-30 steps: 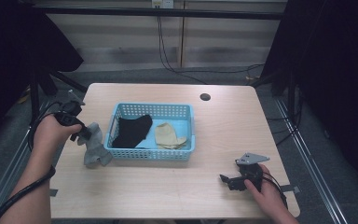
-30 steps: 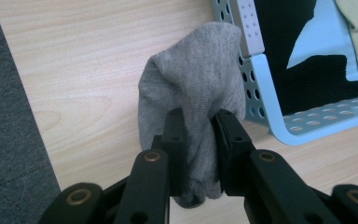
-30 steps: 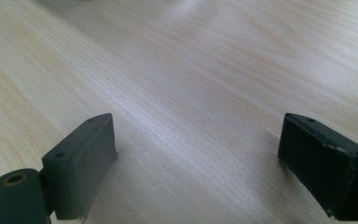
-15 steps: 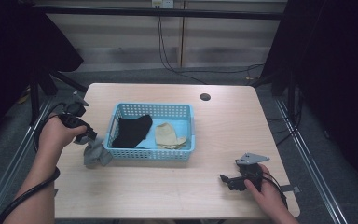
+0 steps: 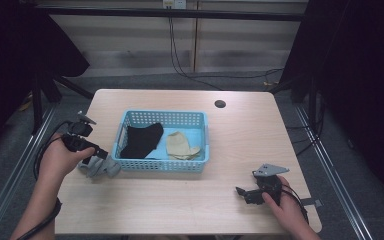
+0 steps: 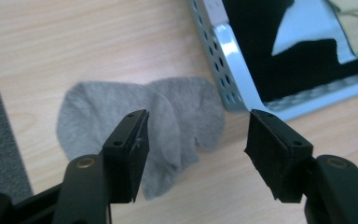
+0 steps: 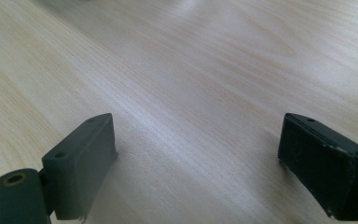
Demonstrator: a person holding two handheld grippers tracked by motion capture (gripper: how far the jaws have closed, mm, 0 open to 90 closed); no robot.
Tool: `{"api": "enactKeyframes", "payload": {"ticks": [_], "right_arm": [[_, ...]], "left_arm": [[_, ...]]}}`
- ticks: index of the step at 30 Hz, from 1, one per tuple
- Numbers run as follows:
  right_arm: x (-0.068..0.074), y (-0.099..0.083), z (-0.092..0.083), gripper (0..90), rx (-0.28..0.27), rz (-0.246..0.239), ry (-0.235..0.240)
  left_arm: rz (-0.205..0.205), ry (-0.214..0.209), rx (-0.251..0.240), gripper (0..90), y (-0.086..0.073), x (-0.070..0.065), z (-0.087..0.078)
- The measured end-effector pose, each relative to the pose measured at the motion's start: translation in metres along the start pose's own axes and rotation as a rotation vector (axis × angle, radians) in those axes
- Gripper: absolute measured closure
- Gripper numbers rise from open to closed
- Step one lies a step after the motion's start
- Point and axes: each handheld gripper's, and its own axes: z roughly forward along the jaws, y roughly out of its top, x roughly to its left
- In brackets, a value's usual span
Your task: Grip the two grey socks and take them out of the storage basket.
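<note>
A grey sock (image 5: 100, 166) lies crumpled on the wooden table against the front left corner of the blue basket (image 5: 162, 165). My left gripper (image 5: 99, 153) hovers just above and to the left of it. In the left gripper view the jaws (image 6: 198, 123) stand apart and have just been opening; the grey sock (image 6: 121, 107) lies flat beyond them, with neither pad touching it. A black sock (image 5: 141, 140) and a beige sock (image 5: 180, 146) lie inside the basket. My right gripper (image 5: 242, 192) rests open near the table's front right, with bare wood between its jaws (image 7: 198, 144).
The basket's perforated rim (image 6: 216, 51) runs just right of the grey sock. A dark round hole (image 5: 220, 104) sits at the back of the table. Grey floor borders the table's left edge (image 6: 0, 154). Bare wood stretches between the basket and the right gripper.
The left gripper has let go of the grey sock, which dropped from hanging to lying on the table. The hand drew back to the left. The right gripper has not moved.
</note>
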Motion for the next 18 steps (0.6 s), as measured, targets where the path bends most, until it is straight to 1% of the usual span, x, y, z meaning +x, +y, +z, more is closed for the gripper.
{"api": "enactKeyframes", "payload": {"ticks": [1,2,5,6,7,8,10,13,15,16,17,18], "right_arm": [[0.000,0.000,0.000,10.6,0.000,0.000,0.000],[0.000,0.000,0.000,10.6,0.000,0.000,0.000],[0.000,0.000,0.000,10.6,0.000,0.000,0.000],[0.000,0.000,0.000,10.6,-0.001,-0.001,0.000],[0.000,0.000,0.000,10.6,0.000,0.000,0.000],[0.000,0.000,0.000,10.6,-0.002,-0.002,-0.001],[0.000,0.000,0.000,10.6,0.000,0.000,0.000],[0.000,0.000,0.000,10.6,0.000,0.000,0.000],[0.000,0.000,0.000,10.6,0.000,-0.001,0.000],[0.000,0.000,0.000,10.6,0.000,-0.001,0.000],[0.000,0.000,0.000,10.6,0.000,0.000,0.000],[0.000,0.000,0.000,10.6,0.000,-0.002,0.000]], "left_arm": [[0.000,-0.007,-0.008,38.2,-0.004,-0.003,0.002],[0.012,-0.008,-0.014,37.7,-0.006,-0.004,0.003],[0.018,-0.019,-0.023,36.9,-0.017,-0.009,0.009],[0.010,-0.027,-0.029,36.8,-0.021,-0.012,0.011],[0.016,-0.032,-0.034,36.7,-0.025,-0.013,0.013],[0.009,-0.040,-0.044,36.5,-0.030,-0.015,0.016],[0.009,-0.054,-0.046,36.2,-0.038,-0.018,0.023],[-0.003,-0.074,-0.050,35.3,-0.049,-0.021,0.033],[-0.005,-0.072,-0.054,34.7,-0.053,-0.024,0.039],[0.005,-0.071,-0.039,34.0,-0.053,-0.024,0.038],[0.003,-0.069,-0.048,32.6,-0.053,-0.023,0.036],[-0.009,-0.060,-0.068,32.5,-0.053,-0.023,0.034]]}}
